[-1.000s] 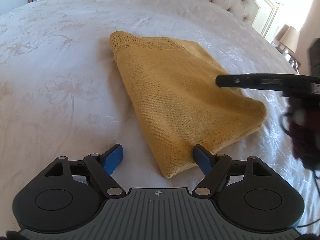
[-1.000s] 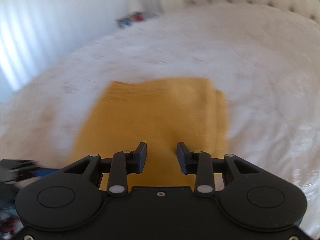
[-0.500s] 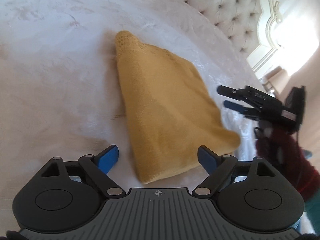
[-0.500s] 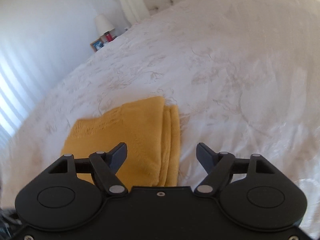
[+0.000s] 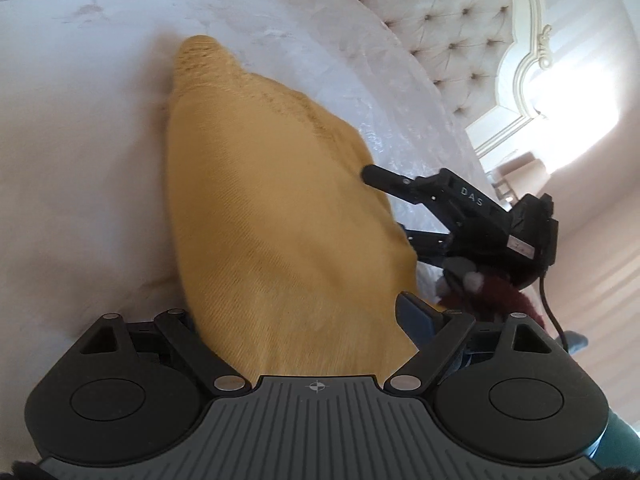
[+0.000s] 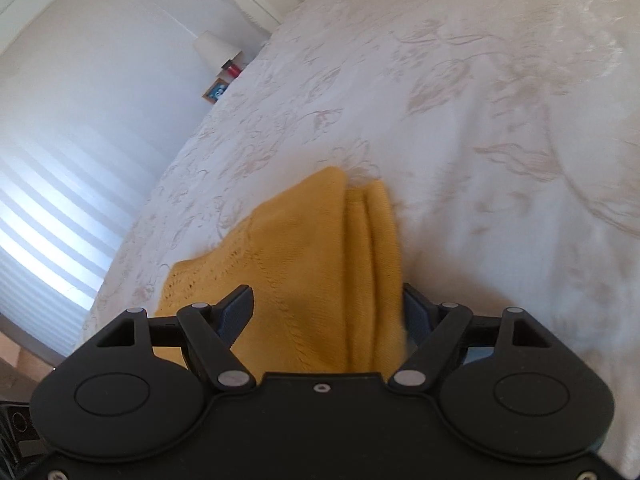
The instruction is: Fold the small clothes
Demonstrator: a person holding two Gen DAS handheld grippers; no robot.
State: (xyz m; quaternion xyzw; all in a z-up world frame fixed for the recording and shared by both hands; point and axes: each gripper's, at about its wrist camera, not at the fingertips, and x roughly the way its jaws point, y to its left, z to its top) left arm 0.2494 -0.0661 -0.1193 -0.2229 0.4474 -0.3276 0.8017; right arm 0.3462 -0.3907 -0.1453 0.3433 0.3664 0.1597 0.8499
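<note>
Here is the folded yellow sweater (image 5: 280,216), lying on the white flower-patterned bedspread (image 5: 80,160), and both claws are right on it. The left claw (image 5: 296,320) is spread wide, with the near end of the sweater sitting between its fingers; the blue pad (image 5: 416,312) on the right side shows clearly beside the cloth, while the other pad is hidden behind the knit. Whether either pad actually touches the fabric cannot be told.

Across in the left wrist view, the right claw (image 5: 390,204) reaches in from the right side, one black finger lying over the top of the sweater's edge and the other lower down at its side. From its own camera, the right claw (image 6: 326,308) is also spread open, straddling the sweater (image 6: 312,272): the left finger (image 6: 236,308) rests over the flat top layer and the right finger is partly hidden behind the stacked folded edges. Those layered edges show as ridges running away from the camera.

Behind the bed stands a tufted headboard (image 5: 440,20). A lamp (image 6: 214,48) and a small framed picture (image 6: 216,90) sit beyond the far side of the bed, near a window with striped blinds (image 6: 52,232).
</note>
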